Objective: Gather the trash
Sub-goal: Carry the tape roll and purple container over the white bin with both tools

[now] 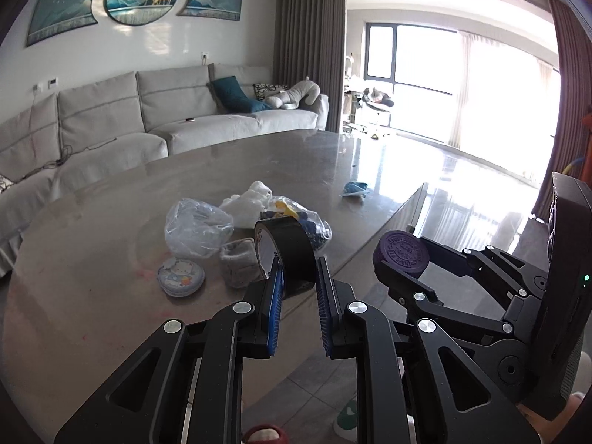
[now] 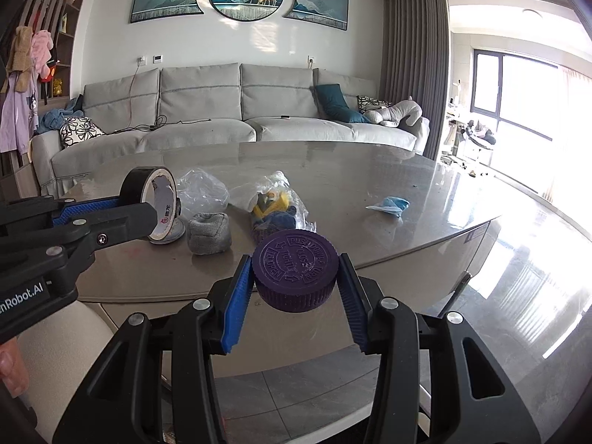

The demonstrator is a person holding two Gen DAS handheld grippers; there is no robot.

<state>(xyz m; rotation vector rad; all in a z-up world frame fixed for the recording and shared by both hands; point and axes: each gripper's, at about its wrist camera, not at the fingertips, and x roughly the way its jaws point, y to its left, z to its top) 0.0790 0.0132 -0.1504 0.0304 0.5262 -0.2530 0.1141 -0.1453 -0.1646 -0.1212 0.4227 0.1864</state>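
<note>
Black tape roll [image 1: 286, 255] sits clamped in your left tool [image 1: 296, 277], purple cap [image 2: 295, 271] in your right tool [image 2: 296, 288]; both now need a bin, none visible.

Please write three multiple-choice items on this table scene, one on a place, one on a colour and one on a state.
1. Where is the small round cartoon tin?
A. on the table beside the grey sock
B. on the sofa
C. in the right gripper

2. What colour is the cap in the right gripper?
A. white
B. purple
C. yellow

3. How does the left gripper stand?
A. open and bare
B. shut on a blue wrapper
C. shut on the black tape roll

Answers:
1 A, it lies on the table next to the grey sock.
2 B, the ribbed cap is purple.
3 C, its jaws clamp the black tape roll.
</note>
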